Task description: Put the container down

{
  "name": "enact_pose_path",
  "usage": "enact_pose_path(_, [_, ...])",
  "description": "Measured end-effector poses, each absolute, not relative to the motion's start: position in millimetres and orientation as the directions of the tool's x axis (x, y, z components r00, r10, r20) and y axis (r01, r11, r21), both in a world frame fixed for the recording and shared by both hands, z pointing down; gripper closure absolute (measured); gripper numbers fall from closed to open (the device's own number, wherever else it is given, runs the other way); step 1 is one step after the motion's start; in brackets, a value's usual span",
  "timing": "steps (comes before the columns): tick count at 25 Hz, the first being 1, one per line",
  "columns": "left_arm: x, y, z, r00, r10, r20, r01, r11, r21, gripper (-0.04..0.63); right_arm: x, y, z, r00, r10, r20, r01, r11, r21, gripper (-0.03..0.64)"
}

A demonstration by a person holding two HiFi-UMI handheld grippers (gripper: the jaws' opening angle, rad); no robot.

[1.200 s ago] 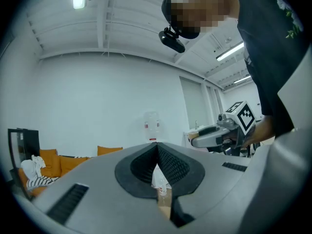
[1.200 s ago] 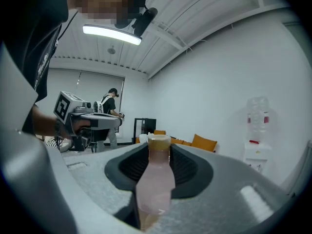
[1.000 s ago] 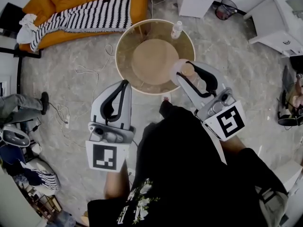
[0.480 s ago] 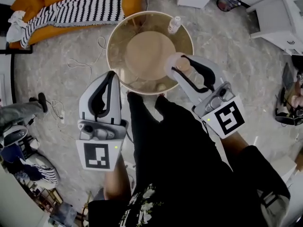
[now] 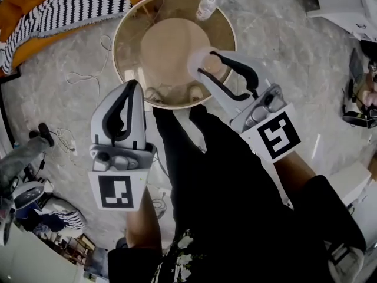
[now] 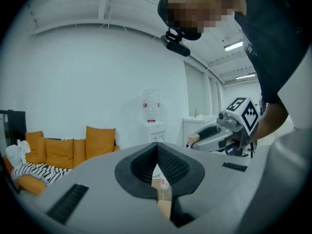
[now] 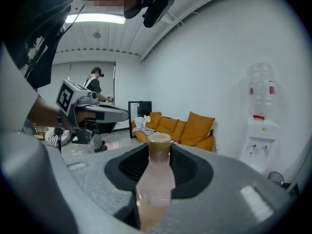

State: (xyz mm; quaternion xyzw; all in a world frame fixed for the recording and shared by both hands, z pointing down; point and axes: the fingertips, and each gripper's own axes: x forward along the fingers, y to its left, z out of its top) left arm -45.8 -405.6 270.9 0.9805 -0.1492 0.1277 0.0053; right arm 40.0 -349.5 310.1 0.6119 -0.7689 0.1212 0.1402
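Note:
The container (image 5: 202, 60) is a translucent pinkish bottle with a tan cap. It stands upright between the pads of my right gripper (image 5: 206, 62), which is shut on its body, as the right gripper view shows (image 7: 156, 179). It hangs over the near right part of the round glass-rimmed table (image 5: 126, 22). My left gripper (image 5: 132, 84) is shut and holds nothing; it hovers off the table's near left edge. In the left gripper view its jaws (image 6: 157, 150) meet at the tip.
A small clear bottle (image 5: 206, 6) stands at the table's far rim. An orange sofa with a striped blanket (image 5: 65, 10) lies at the far left, cables (image 5: 88, 75) trail on the floor, and white furniture (image 5: 347, 5) stands at the far right. A water dispenser (image 7: 263, 111) is by the wall.
Both grippers and the head have moved toward the table. The right gripper has carried the container from the table's near edge to over its top. The grip is unchanged.

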Motion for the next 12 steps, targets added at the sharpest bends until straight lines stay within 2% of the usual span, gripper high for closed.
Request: enact_pose_path(12, [-27, -442, 369, 0.932, -0.185, 0.311, -0.209, -0.977, 0.046, 0.589, 43, -376, 411, -0.115, -0.904, 0.412, -0.993, 0.105, -0.048, 0.489])
